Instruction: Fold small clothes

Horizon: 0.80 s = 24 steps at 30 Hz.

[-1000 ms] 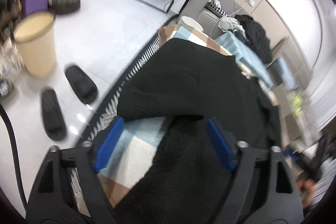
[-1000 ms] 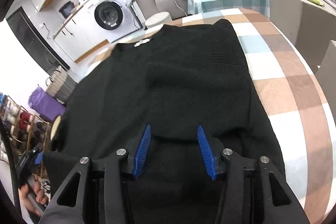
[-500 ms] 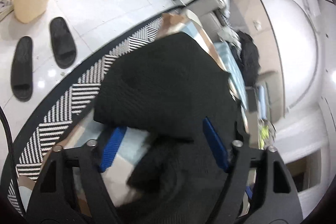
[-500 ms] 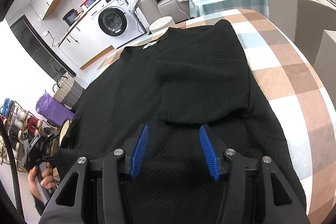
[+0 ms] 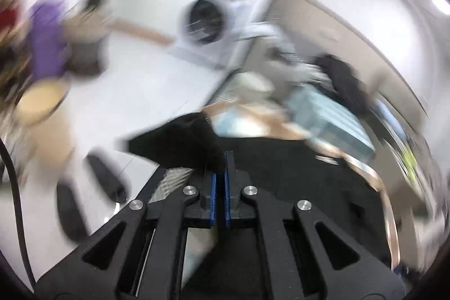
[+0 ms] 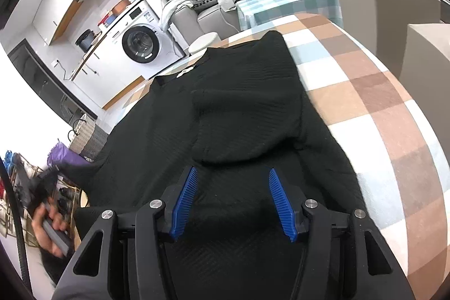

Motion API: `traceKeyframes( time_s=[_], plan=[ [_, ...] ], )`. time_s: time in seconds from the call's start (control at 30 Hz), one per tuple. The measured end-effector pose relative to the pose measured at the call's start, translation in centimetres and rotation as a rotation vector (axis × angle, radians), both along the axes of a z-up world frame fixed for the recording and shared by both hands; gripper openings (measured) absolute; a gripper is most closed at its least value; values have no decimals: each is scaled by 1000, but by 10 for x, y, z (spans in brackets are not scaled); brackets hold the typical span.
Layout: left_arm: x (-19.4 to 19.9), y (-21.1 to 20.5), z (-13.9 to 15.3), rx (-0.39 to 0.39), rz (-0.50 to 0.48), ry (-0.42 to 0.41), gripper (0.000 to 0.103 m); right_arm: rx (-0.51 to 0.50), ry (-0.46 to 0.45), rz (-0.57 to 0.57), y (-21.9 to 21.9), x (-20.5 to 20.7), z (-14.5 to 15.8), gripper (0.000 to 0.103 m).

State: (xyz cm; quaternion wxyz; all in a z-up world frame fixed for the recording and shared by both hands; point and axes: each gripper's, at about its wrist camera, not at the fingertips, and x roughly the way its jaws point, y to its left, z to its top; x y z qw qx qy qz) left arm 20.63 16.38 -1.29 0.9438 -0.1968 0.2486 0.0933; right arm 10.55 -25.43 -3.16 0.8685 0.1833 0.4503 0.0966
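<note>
Between the left gripper's [image 5: 220, 162] clenched jaws a sleeve end is hanging, likely being carried inward for a fold; right gripper [image 6: 233, 187] is hovering released above the sweater [image 6: 225, 114], which is lying flat, black, ribbed, on the checked cloth [image 6: 379, 108], one sleeve already folded across

Black sweater [image 6: 242, 114], checked brown-blue-white tablecloth [image 6: 374, 92]

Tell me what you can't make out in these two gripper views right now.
- Left wrist: motion blur smears the room; how much black sweater the shut left gripper pinches is unclear.
- Right wrist: the open right gripper hides the sweater's near hem.
- Right wrist: the neck label is too small to read.
</note>
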Motion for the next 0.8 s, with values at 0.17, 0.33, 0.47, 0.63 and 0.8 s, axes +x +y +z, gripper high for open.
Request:
traceKeyframes(
  time_s=[0.17,0.33,0.47,0.63,0.8],
  plan=[
    [46,-97,4,-6,-456,101,11,-8,-1,-26,-9,-5,3,55],
    [40,-94,-23,-88,-451,125,62,-9,-7,-44,-18,-10,5,56],
    [12,-67,-44,-109,-374,158,62,-6,0,-41,-19,-10,2,56],
    [-16,-47,-62,-88,-306,190,62,-2,-1,-31,-16,-11,2,56],
    [-42,-44,-68,11,-260,212,62,-8,1,-35,-23,-15,4,66]
  ],
)
